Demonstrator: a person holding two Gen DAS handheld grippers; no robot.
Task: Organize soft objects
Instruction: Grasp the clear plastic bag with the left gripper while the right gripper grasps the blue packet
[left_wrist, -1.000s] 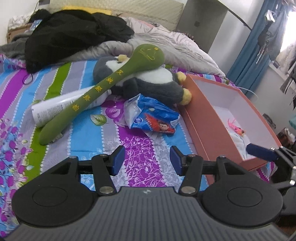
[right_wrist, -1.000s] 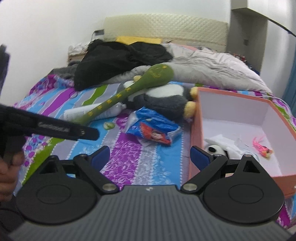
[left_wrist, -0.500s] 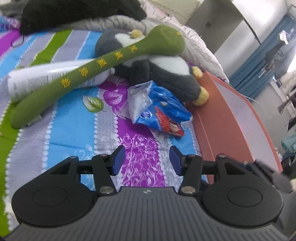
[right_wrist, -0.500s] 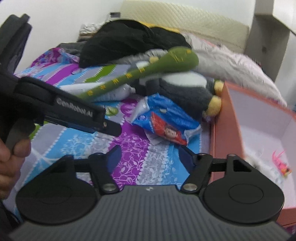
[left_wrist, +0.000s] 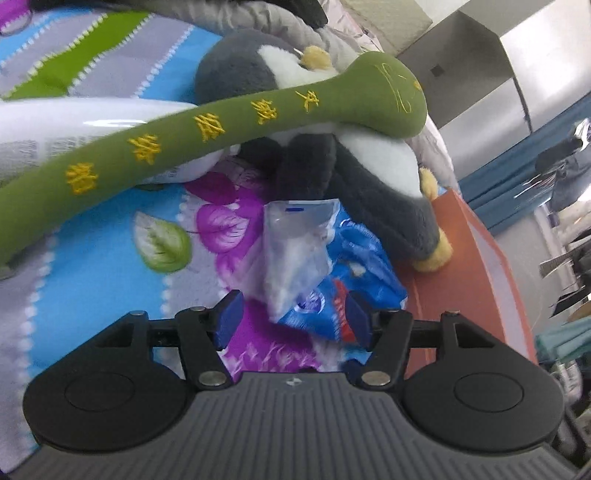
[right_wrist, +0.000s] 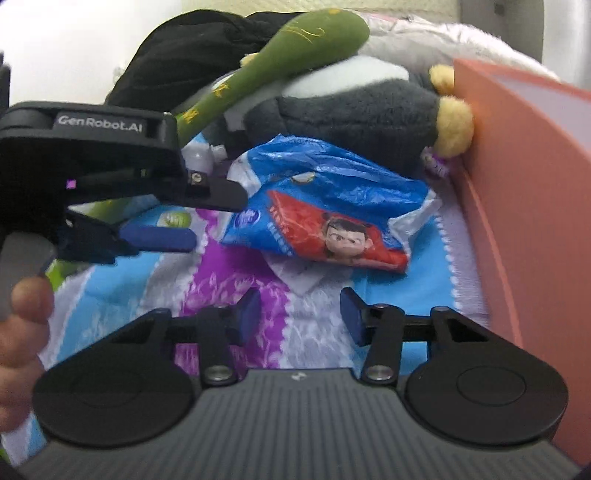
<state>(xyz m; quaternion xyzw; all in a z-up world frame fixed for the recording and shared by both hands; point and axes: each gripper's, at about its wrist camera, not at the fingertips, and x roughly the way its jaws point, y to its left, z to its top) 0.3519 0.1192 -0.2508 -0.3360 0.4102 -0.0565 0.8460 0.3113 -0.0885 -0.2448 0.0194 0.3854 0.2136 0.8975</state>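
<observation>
A crumpled blue and red plastic packet (left_wrist: 325, 273) (right_wrist: 332, 210) lies on the striped bedspread beside the orange box (left_wrist: 480, 280) (right_wrist: 517, 177). My left gripper (left_wrist: 293, 319) is open, its jaws on either side of the packet's near end. It also shows from the side in the right wrist view (right_wrist: 192, 218). My right gripper (right_wrist: 299, 314) is open and empty, just short of the packet. A grey and white plush penguin (left_wrist: 369, 177) (right_wrist: 354, 107) lies behind the packet against the box, with a long green plush (left_wrist: 221, 125) (right_wrist: 295, 40) across it.
A white tube (left_wrist: 74, 129) lies under the green plush at the left. Black clothing (right_wrist: 192, 51) and a grey quilt (right_wrist: 443, 40) are heaped at the back. The person's hand (right_wrist: 22, 317) holds the left gripper.
Both grippers have moved forward and down toward the packet. The left jaws have opened wider and now straddle its near end. The right jaws have narrowed somewhat.
</observation>
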